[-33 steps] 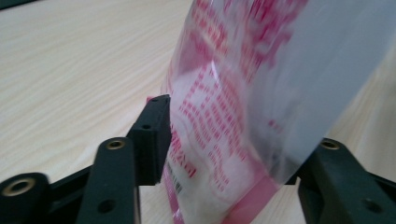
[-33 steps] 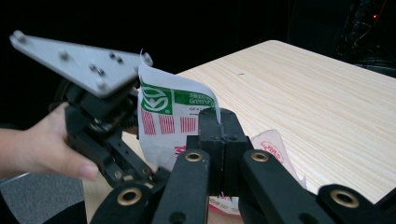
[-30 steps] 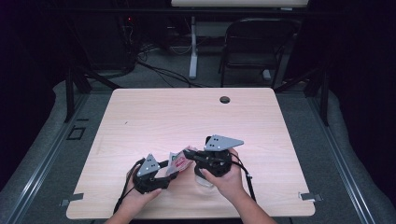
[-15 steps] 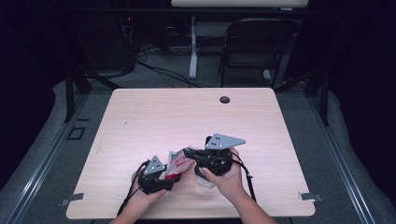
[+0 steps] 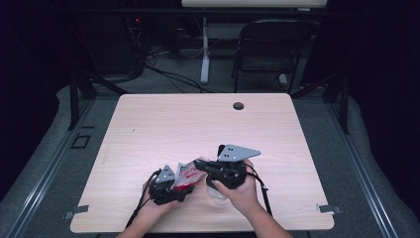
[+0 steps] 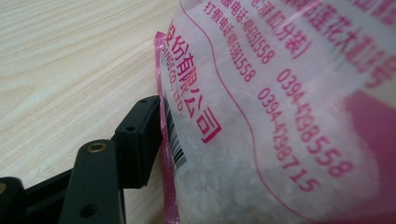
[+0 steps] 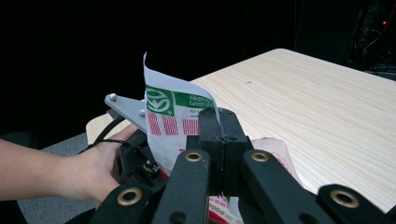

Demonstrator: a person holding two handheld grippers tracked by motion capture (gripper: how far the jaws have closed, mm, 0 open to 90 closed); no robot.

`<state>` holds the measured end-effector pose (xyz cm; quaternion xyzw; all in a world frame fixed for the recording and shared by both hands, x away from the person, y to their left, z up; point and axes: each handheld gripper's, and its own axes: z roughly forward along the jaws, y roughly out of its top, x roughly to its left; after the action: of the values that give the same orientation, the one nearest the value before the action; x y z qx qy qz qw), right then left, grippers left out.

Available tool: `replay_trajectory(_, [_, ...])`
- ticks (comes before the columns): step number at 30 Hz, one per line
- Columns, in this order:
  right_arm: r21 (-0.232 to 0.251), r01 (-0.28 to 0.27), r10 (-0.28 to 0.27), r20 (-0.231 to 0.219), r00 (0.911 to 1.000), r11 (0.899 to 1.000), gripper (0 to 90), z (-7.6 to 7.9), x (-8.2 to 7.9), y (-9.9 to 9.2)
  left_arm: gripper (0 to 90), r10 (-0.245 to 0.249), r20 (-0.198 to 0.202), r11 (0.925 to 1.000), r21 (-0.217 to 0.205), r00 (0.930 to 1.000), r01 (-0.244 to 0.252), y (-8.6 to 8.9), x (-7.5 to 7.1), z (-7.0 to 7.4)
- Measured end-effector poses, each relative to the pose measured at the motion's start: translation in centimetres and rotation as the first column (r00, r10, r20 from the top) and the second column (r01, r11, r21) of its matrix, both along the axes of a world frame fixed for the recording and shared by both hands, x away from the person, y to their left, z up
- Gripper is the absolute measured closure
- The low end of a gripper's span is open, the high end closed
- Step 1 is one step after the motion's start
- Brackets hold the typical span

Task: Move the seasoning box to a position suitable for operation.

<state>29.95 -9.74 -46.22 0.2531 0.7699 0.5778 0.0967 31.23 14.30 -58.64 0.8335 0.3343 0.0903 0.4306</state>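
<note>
A clear plastic bag [image 5: 186, 174] with red print and white granules stands near the table's front edge, between both hands. My right gripper [image 5: 199, 163] points left and is shut on the bag's top edge; in the right gripper view its jaws [image 7: 219, 119] are pressed together with the bag's white-and-green flap [image 7: 170, 109] rising just behind them. My left gripper [image 5: 174, 187] sits at the bag's lower left. Its jaws have just been opening. One black finger [image 6: 140, 135] rests against the bag's pink seam [image 6: 161, 121]; the bag [image 6: 280, 116] hides the other finger.
The light wooden table [image 5: 198, 124] has a round cable hole [image 5: 238, 105] at its far edge. A dark chair [image 5: 272, 49] and floor cables lie beyond it. Grey floor surrounds the table.
My left gripper has sunk a little and shifted in closer under the bag. The right gripper and the bag's top have stayed where they were.
</note>
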Motion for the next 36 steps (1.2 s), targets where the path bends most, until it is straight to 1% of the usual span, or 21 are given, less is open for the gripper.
replay_trajectory(2, [0.005, 0.002, -0.002, -0.001, 1.0000, 1.000, 90.0, -0.01, -0.06, -0.04, 39.7, 0.010, -0.002, 0.9999, -0.003, 1.0000, -0.010, -0.06, 0.02, -0.03])
replay_trajectory(5, [0.014, 0.003, -0.003, 0.008, 1.0000, 1.000, 90.0, 0.04, -0.16, -0.16, 39.8, -0.001, -0.007, 1.0000, -0.002, 1.0000, 0.001, 0.07, 0.14, -0.03])
replay_trajectory(7, [0.016, 0.000, -0.001, 0.012, 0.9999, 1.000, 90.0, 0.14, -0.22, -0.28, 40.1, 0.003, -0.015, 1.0000, 0.000, 0.9999, -0.003, 0.05, 0.15, -0.05])
replay_trajectory(9, [0.024, -0.001, 0.001, 0.010, 0.9999, 1.000, 90.0, 0.19, -0.32, -0.32, 40.5, 0.005, -0.014, 1.0000, 0.000, 0.9999, -0.005, -0.01, 0.15, -0.08])
replay_trajectory(10, [0.022, -0.002, 0.001, 0.014, 0.9999, 1.000, 90.0, 0.20, -0.35, -0.32, 41.0, 0.004, -0.012, 0.9999, 0.011, 0.9999, -0.004, -0.03, 0.15, -0.05])
replay_trajectory(11, [0.021, -0.003, 0.003, 0.015, 0.9999, 1.000, 90.0, 0.19, -0.38, -0.30, 41.8, 0.000, -0.019, 0.9999, 0.012, 0.9998, 0.000, -0.08, 0.15, -0.06])
replay_trajectory(15, [0.022, -0.002, 0.002, 0.017, 0.9998, 1.000, 90.0, 0.13, -0.39, -0.20, 45.6, 0.004, -0.019, 0.9998, 0.018, 0.9998, -0.003, -0.19, 0.13, -0.10])
replay_trajectory(17, [0.021, -0.001, 0.001, 0.016, 0.9999, 1.000, 90.0, 0.14, -0.39, -0.21, 46.0, 0.002, -0.021, 0.9997, 0.024, 0.9998, -0.002, -0.19, 0.14, -0.07])
replay_trajectory(18, [0.021, -0.003, 0.003, 0.016, 0.9999, 1.000, 90.0, 0.14, -0.38, -0.22, 46.7, 0.010, -0.014, 0.9995, 0.030, 0.9999, -0.010, -0.22, 0.11, -0.08])
replay_trajectory(19, [0.020, -0.001, 0.001, 0.018, 0.9998, 1.000, 90.0, 0.15, -0.39, -0.22, 47.4, 0.006, -0.013, 0.9996, 0.029, 0.9999, -0.006, -0.20, 0.13, -0.09])
replay_trajectory(20, [0.021, -0.003, 0.002, 0.017, 0.9999, 1.000, 90.0, 0.14, -0.37, -0.23, 48.1, 0.003, -0.006, 0.9992, 0.039, 1.0000, -0.002, -0.15, 0.14, -0.06])
replay_trajectory(23, [0.024, -0.002, 0.002, 0.015, 0.9999, 1.000, 90.0, 0.13, -0.36, -0.21, 50.8, 0.004, 0.000, 0.9990, 0.045, 1.0000, -0.004, -0.15, 0.07, -0.04])
replay_trajectory(25, [0.022, -0.003, 0.002, 0.015, 0.9999, 1.000, 90.0, 0.12, -0.37, -0.20, 52.8, 0.000, 0.016, 0.9983, 0.058, 0.9999, -0.001, -0.14, 0.00, 0.02])
replay_trajectory(26, [0.025, -0.002, 0.002, 0.014, 0.9999, 1.000, 90.0, 0.11, -0.37, -0.20, 53.6, 0.006, 0.026, 0.9983, 0.058, 0.9996, -0.008, -0.20, -0.06, -0.01])
replay_trajectory(30, [0.023, -0.002, 0.002, 0.012, 0.9999, 1.000, 90.0, 0.13, -0.33, -0.31, 55.9, 0.004, 0.044, 0.9976, 0.068, 0.9990, -0.007, -0.12, -0.05, 0.09])
replay_trajectory(36, [0.028, -0.002, 0.002, 0.011, 0.9999, 1.000, 90.0, 0.14, -0.31, -0.39, 58.9, 0.009, 0.048, 0.9976, 0.068, 0.9988, -0.012, -0.02, -0.03, 0.22])
